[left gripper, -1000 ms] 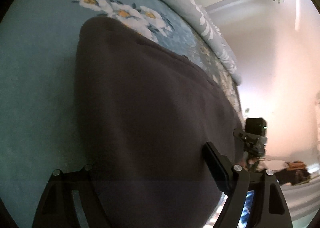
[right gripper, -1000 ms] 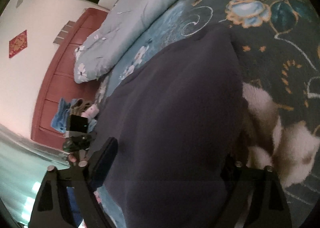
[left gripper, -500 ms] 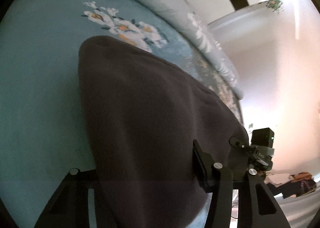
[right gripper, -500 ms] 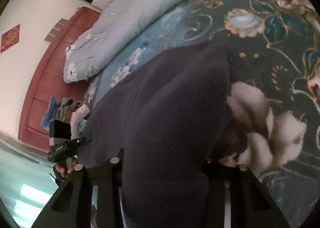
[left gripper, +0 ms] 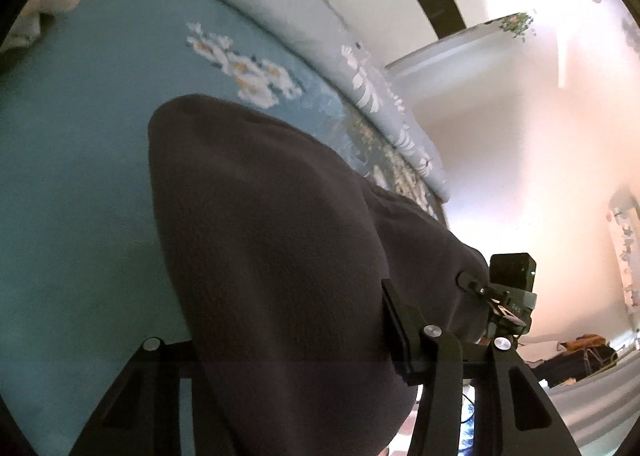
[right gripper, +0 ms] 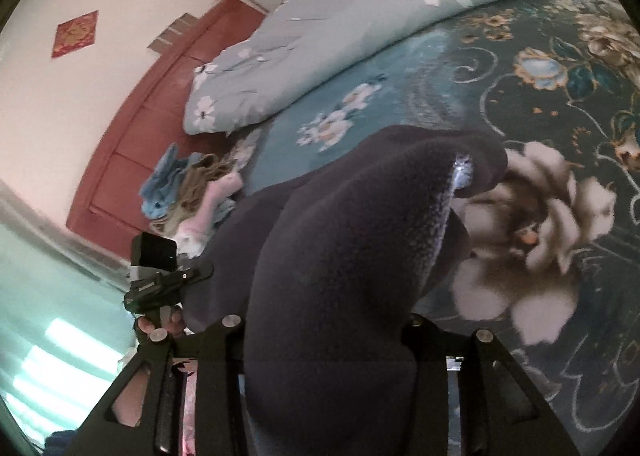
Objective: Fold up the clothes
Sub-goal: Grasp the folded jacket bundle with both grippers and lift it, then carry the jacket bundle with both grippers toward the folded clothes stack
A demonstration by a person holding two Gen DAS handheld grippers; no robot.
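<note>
A dark grey fleece garment (left gripper: pixel 260 240) lies on the floral bedspread and is lifted at its near edge. My left gripper (left gripper: pixel 292 352) is shut on one end of that edge; the cloth bulges between the fingers and hides the tips. My right gripper (right gripper: pixel 324 340) is shut on the other end of the garment (right gripper: pixel 352 240), whose far part folds over and shows a pale inner strip (right gripper: pixel 448 192). Each gripper shows in the other's view: the right one (left gripper: pixel 508 296) beyond the cloth, the left one (right gripper: pixel 160 276) at the left.
A rolled pale blue quilt (right gripper: pixel 340 36) lies along the far side of the bed (left gripper: pixel 72 160). A small pile of blue, tan and pink clothes (right gripper: pixel 188 192) sits by the red-brown headboard (right gripper: pixel 132 128). White walls lie beyond.
Both grippers have closed tighter on the garment's edge and risen, lifting it. The cloth has bunched up and its far end has drawn nearer and folded over.
</note>
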